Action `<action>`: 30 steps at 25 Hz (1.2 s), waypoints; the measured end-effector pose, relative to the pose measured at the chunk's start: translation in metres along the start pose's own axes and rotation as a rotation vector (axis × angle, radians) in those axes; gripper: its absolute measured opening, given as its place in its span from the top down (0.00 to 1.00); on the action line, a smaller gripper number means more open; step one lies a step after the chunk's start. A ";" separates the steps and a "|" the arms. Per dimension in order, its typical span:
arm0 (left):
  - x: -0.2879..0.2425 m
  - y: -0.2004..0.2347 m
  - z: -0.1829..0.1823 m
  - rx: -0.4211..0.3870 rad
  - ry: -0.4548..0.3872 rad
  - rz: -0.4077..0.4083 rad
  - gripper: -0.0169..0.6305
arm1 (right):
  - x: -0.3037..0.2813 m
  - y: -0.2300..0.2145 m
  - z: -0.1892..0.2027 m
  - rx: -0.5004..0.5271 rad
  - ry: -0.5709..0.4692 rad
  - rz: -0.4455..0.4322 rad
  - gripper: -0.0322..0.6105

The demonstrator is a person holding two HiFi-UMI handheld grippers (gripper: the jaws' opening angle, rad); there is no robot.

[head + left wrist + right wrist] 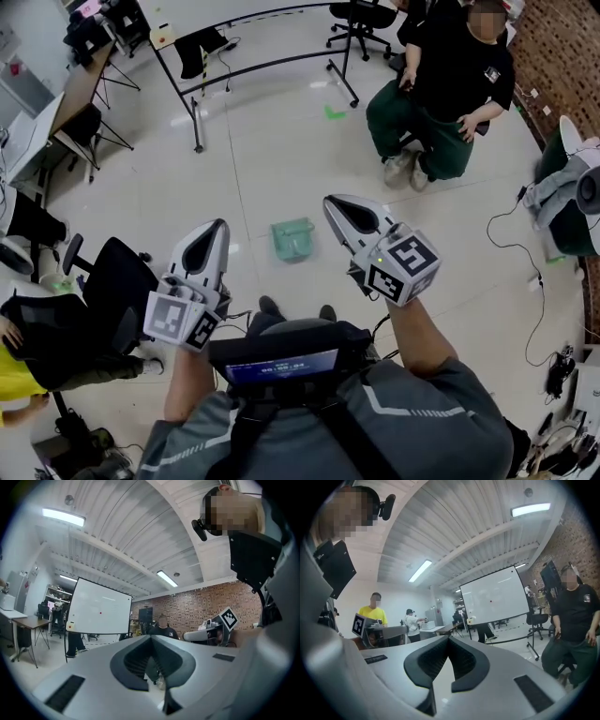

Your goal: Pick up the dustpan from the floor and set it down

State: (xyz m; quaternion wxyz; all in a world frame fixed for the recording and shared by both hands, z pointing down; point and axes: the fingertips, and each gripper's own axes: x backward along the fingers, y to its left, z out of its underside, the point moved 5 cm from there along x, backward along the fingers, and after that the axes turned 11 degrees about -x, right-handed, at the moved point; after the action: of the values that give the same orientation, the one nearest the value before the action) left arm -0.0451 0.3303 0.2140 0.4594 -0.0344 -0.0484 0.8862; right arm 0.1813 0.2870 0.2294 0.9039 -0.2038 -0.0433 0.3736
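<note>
The green dustpan (293,238) lies flat on the pale floor, ahead of the person's feet and between the two grippers in the head view. My left gripper (214,230) is held level to the dustpan's left, well above the floor, its jaws shut with nothing in them. My right gripper (333,204) hangs level to the dustpan's right, also shut and empty. In the left gripper view the closed jaws (152,637) point across the room, and the right gripper's marker cube (228,617) shows beside them. The right gripper view has its closed jaws (449,638) level too. Neither gripper view shows the dustpan.
A seated person in a black top and green trousers (441,103) is beyond the dustpan to the right. A whiteboard stand (272,66) crosses the far floor. A black office chair (112,281) stands at left. Cables (525,253) trail over the floor at right.
</note>
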 end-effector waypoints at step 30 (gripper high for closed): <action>-0.175 0.237 0.045 0.064 0.022 0.029 0.92 | -0.260 -0.125 -0.061 0.052 0.065 0.022 0.93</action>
State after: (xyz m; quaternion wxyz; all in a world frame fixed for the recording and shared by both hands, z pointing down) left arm -0.1411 0.0495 0.2334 0.4479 -0.0299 -0.0146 0.8935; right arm 0.0909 0.0062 0.2430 0.9056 -0.1929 -0.0023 0.3777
